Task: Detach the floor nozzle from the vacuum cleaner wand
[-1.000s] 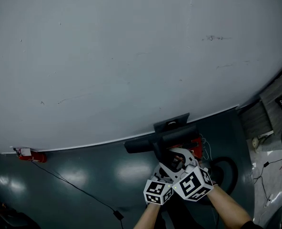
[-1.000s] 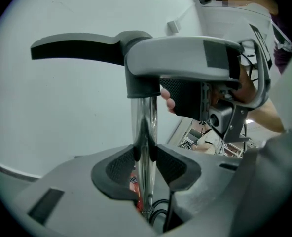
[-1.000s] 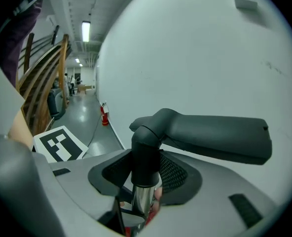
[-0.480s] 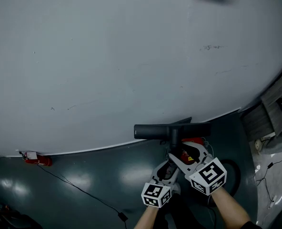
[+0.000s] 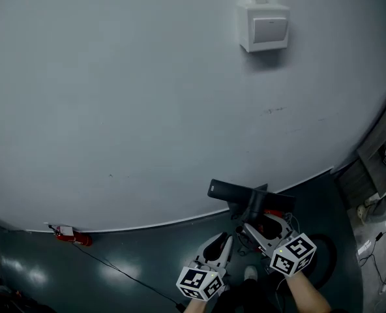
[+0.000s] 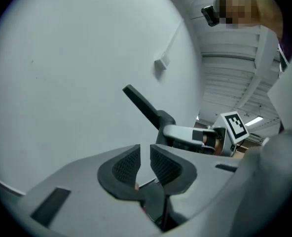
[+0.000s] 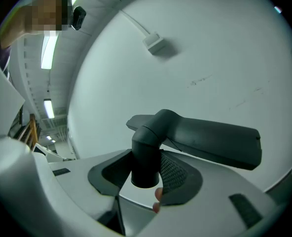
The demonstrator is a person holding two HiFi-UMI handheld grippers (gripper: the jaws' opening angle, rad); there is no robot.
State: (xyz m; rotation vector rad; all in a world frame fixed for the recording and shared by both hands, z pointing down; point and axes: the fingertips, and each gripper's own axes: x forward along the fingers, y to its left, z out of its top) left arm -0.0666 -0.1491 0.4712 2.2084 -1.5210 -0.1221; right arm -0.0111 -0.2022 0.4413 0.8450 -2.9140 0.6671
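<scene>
My right gripper (image 5: pixel 255 222) is shut on the round neck of the dark grey floor nozzle (image 5: pixel 245 194) and holds it up in front of the wall. In the right gripper view the nozzle (image 7: pixel 205 137) stretches to the right and its neck sits between the ribbed pads (image 7: pixel 173 174), with the open end of the neck showing. My left gripper (image 5: pixel 220 241) hangs left of it, apart from the nozzle. Its jaws (image 6: pixel 145 164) are closing with a narrow gap and nothing between them. The left gripper view shows the nozzle (image 6: pixel 146 107) held in the right gripper (image 6: pixel 200 135).
A pale wall fills most of the view, with a white box (image 5: pixel 265 28) mounted high on it. The red vacuum body (image 5: pixel 269 225) and a black hose loop (image 5: pixel 325 253) lie on the dark floor below. A red object (image 5: pixel 72 237) and a thin cable (image 5: pixel 115 269) lie at left.
Both grippers have risen. The nozzle has come up with the right gripper and turned. The left gripper has drawn away to the left, its jaws narrower. The wall box has come into view.
</scene>
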